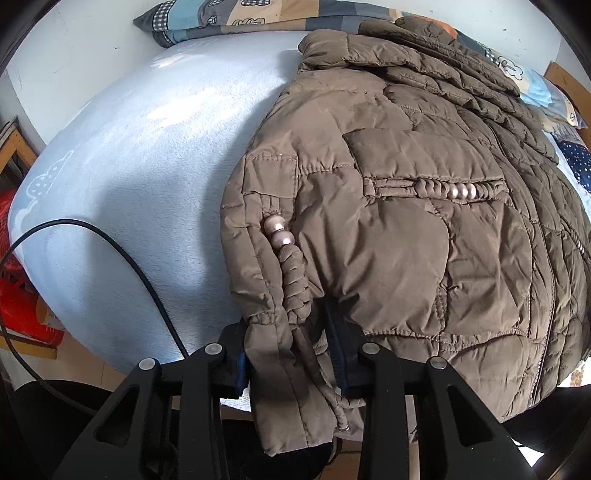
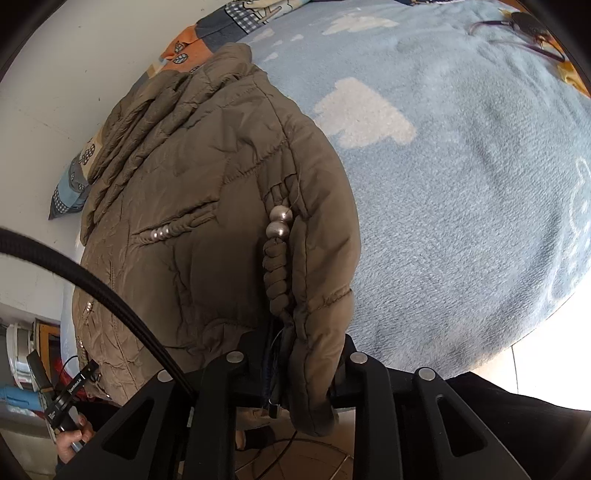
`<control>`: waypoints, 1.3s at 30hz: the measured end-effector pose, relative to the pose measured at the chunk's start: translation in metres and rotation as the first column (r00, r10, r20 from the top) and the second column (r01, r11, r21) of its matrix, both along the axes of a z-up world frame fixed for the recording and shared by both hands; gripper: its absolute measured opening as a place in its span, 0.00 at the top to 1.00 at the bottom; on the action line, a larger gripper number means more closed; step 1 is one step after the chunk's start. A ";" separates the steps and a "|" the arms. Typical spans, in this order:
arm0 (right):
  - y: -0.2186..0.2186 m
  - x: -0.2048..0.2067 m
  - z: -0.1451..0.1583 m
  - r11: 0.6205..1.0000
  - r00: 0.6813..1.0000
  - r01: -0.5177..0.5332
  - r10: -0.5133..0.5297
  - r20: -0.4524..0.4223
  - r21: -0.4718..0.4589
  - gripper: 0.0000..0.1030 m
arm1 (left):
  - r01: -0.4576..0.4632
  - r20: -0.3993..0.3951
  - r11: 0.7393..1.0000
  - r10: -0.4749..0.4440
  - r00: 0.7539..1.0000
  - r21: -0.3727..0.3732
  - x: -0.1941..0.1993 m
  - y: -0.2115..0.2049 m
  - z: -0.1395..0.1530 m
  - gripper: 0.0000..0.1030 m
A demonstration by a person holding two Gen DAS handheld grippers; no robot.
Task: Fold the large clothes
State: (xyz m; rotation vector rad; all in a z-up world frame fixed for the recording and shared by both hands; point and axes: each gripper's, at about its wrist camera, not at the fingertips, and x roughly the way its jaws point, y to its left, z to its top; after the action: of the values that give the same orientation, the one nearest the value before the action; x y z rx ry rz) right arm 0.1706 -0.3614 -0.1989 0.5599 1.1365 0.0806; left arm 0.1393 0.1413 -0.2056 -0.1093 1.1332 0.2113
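both grippers pinch the near hem corners of a brown quilted jacket [image 1: 388, 229] lying on a pale blue fleece blanket [image 1: 129, 166].

nearest, the left gripper [image 1: 291, 365] has its jaws clamped on a bunched cuff or hem corner, and the right gripper [image 2: 299, 373] is closed on the opposite padded edge beside the braided cord with beads [image 2: 279, 229]. the shell looks slick, puffy and light, so it will likely slump and slide; thick seamed edges give the surest hold. farther off, the collar lies toward a patchwork pillow [image 1: 229, 14].
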 end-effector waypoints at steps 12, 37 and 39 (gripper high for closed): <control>0.001 -0.024 0.037 1.000 0.986 -0.004 0.008 0.164 -0.030 0.89 | 0.010 0.154 0.991 0.011 0.988 -0.136 -0.020 0.020 0.039 0.85; 0.006 -0.058 0.088 0.992 0.910 -0.120 0.097 0.402 0.031 0.89 | 0.090 0.273 0.989 -0.054 0.960 -0.119 -0.041 0.027 0.084 0.85; 0.007 -0.060 0.089 0.992 0.909 -0.124 0.100 0.404 0.033 0.89 | 0.087 0.273 0.989 -0.052 0.961 -0.117 -0.040 0.028 0.085 0.85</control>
State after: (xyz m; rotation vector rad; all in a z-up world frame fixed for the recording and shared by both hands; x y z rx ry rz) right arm 0.1111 -0.3544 -0.1095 0.5004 0.7639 0.3162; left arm 0.0997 0.1689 -0.1204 -0.2058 0.8769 0.0579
